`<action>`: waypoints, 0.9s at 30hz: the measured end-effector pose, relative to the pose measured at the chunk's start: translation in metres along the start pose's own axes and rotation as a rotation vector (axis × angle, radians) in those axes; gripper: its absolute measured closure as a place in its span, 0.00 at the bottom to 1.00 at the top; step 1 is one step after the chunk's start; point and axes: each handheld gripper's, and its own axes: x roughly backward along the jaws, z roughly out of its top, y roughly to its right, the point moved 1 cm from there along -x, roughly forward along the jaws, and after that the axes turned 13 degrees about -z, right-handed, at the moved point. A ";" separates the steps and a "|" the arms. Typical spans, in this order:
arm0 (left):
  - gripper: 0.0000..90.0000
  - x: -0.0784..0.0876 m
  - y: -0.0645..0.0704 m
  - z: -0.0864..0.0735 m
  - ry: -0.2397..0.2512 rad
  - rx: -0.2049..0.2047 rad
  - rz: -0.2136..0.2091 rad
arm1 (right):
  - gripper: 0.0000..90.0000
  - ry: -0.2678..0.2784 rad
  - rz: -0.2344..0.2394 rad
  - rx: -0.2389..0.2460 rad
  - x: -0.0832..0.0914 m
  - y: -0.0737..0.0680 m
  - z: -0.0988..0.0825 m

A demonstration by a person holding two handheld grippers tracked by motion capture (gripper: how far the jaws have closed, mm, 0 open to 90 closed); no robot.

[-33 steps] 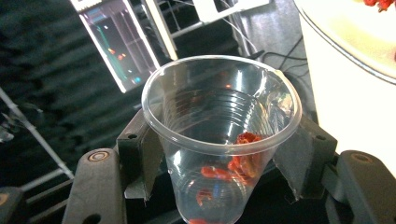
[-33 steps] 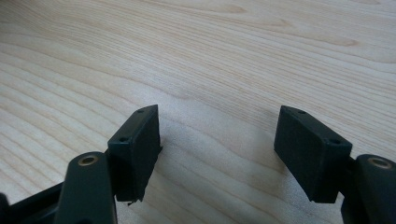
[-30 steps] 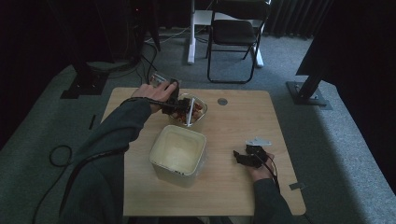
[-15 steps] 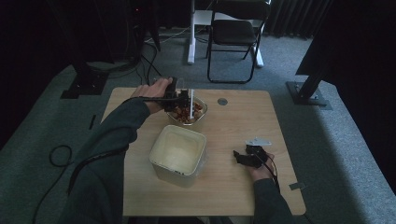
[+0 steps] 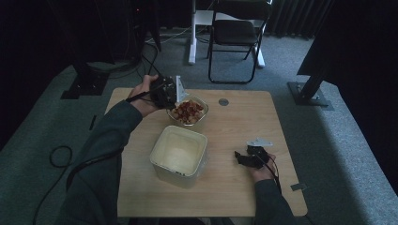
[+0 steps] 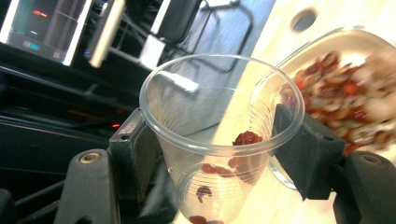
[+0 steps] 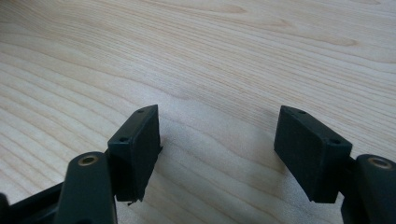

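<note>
Now the left gripper (image 6: pixel 212 154) clamps a clear cup (image 6: pixel 219 135) at the bowl's (image 5: pixel 201 114) nine o'clock; right gripper (image 7: pixel 217 154) gapes wide, empty.

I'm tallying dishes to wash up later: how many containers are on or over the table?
3: a clear plastic cup clamped in the left tool, a glass bowl of mixed bits beside it, and an empty cream tub mid-table.
</note>
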 end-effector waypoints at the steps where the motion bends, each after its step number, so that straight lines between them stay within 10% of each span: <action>1: 0.38 0.002 0.000 -0.004 0.019 0.027 -0.013 | 0.34 0.000 0.000 0.000 0.000 0.000 0.000; 10: 0.38 0.012 -0.004 -0.022 0.136 0.157 -0.084 | 0.34 0.000 0.000 0.000 0.000 0.000 0.000; 27: 0.37 0.031 0.005 -0.020 0.232 0.204 -0.212 | 0.34 0.000 -0.001 -0.001 0.000 0.000 0.000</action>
